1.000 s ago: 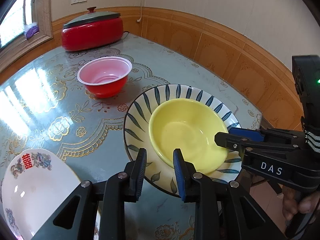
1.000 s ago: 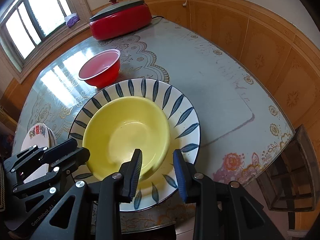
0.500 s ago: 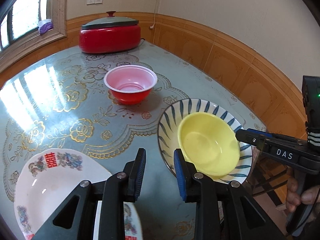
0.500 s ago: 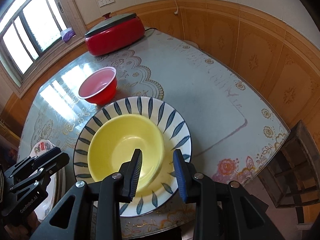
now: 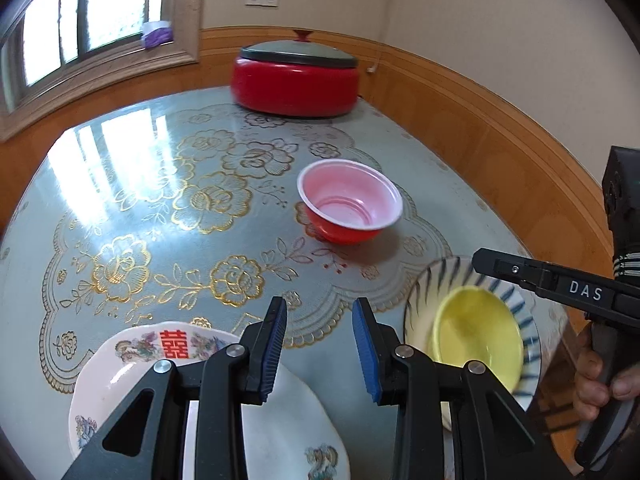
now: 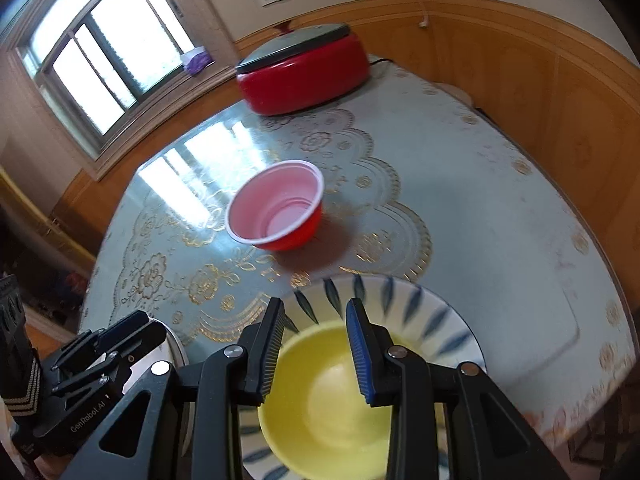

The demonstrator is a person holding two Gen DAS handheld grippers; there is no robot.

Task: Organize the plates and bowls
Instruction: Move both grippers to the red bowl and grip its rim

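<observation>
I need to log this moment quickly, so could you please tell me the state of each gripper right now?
Left gripper: open, holding nothing; its jaws have just been opening.
Right gripper: open, holding nothing, above the yellow bowl.

Left gripper (image 5: pixel 320 344) empty, jaws just opening, above white plate (image 5: pixel 132 364); red bowl (image 5: pixel 349 202) ahead; yellow bowl (image 5: pixel 476 336) in striped plate (image 5: pixel 524 312) right, beside right gripper (image 5: pixel 486 258).

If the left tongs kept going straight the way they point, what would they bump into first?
Probably the bare tablecloth. The left tongs have just been opening, with nothing between them, and point down at the table in the gap between the white plate and the striped plate. The red bowl sits farther off. Depth is hard to judge.
</observation>
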